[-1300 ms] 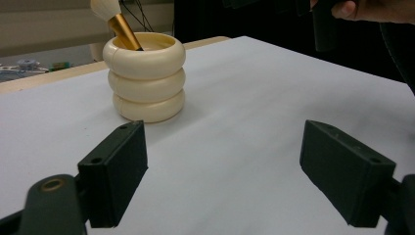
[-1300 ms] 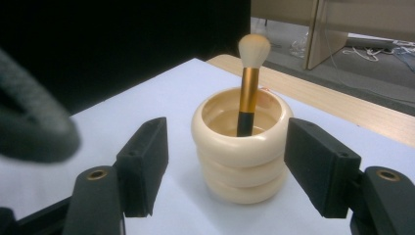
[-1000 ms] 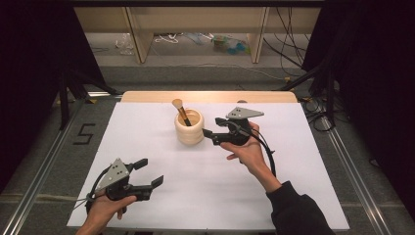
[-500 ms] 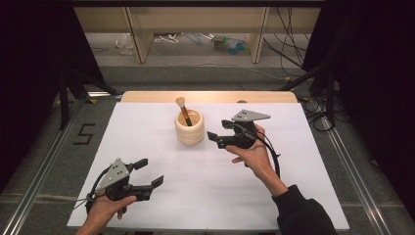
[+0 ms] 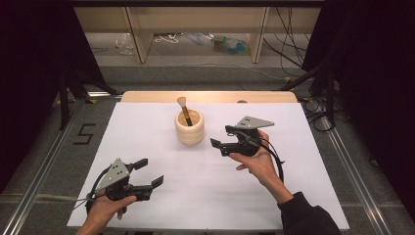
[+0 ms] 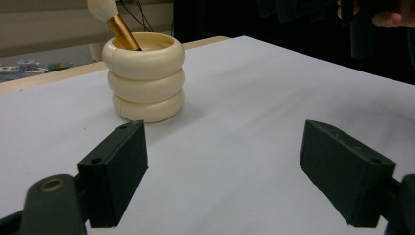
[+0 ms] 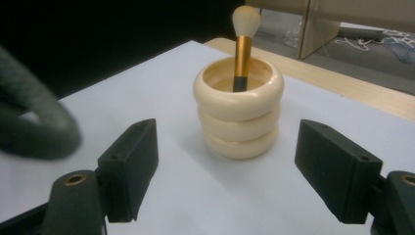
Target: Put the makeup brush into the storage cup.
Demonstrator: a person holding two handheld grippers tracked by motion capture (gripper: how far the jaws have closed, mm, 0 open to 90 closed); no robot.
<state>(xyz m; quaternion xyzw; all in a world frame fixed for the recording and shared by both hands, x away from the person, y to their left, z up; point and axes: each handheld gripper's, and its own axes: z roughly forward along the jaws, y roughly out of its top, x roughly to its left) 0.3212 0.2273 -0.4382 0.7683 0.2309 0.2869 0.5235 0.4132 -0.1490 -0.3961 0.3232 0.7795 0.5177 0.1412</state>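
Observation:
A cream holder (image 5: 189,128) made of three stacked rings stands on the white sheet (image 5: 293,171), toward the back middle. A brush (image 5: 183,106) with a gold ferrule and pale bristles leans in it. My right gripper (image 5: 221,137) hovers just right of the holder and faces it. It is open; its jaws have just been opening, and nothing is between them. The right gripper view has the holder (image 7: 238,115) and brush (image 7: 242,46) ahead of the gripper (image 7: 225,169). My left gripper (image 5: 149,172) rests open at the near left. Its own view looks toward the holder (image 6: 144,78).
The sheet covers a wooden table whose far edge (image 5: 210,96) shows behind the holder. Metal rails (image 5: 44,161) run along both sides. A "5" (image 5: 84,133) is marked on the floor at left. Cables (image 5: 318,105) lie at the right, and shelf legs (image 5: 139,39) stand beyond.
The right gripper has drawn back a little from the holder, toward the right and the near side. Its jaws stand wider. The left gripper has stayed put.

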